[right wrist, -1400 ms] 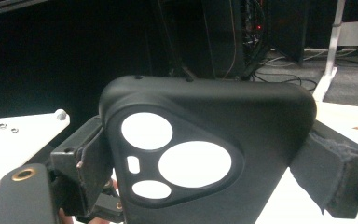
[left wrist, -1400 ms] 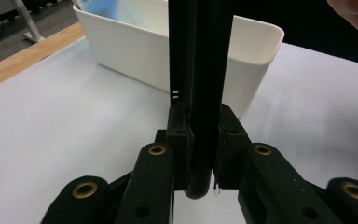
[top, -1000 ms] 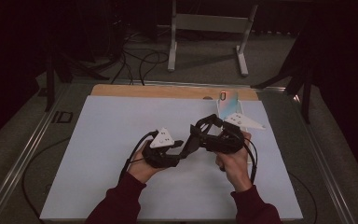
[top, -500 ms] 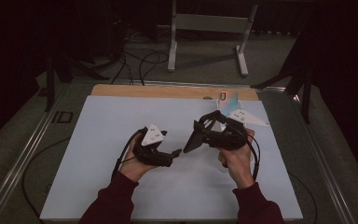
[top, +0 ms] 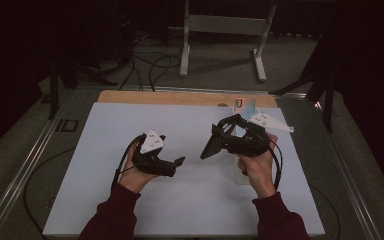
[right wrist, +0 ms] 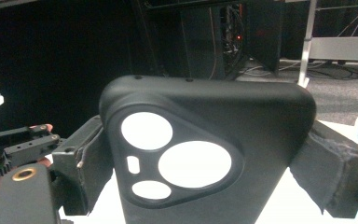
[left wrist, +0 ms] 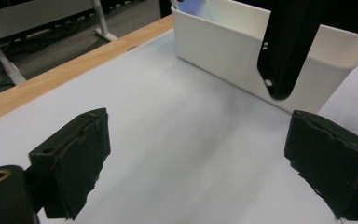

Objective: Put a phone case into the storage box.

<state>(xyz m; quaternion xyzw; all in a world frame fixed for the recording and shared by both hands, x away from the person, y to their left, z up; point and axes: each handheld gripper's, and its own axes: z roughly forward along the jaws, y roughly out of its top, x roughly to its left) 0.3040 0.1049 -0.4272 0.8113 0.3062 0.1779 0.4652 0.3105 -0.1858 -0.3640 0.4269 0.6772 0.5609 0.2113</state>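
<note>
1. Matte black phone case with a rounded-triangle camera panel and round cut-outs: we find it clamped by its two side edges between the padded jaws of the right gripper, raised off the surface, over the right half of the white-topped table and nearer the far edge than the near one. In the left gripper view it hangs as a dark slab in front of the tub.
2. Right gripper: we see the jaws pressed against the case, one on each side of it.
3. Left gripper: held low over the middle of the table, left of the case and apart from it. Its jaws have just been opening; we see them spread wide with nothing but bare tabletop between them.
4. White rectangular plastic tub with a flared rim: it stands toward the far right of the table, near the wooden strip along the far edge.
</note>
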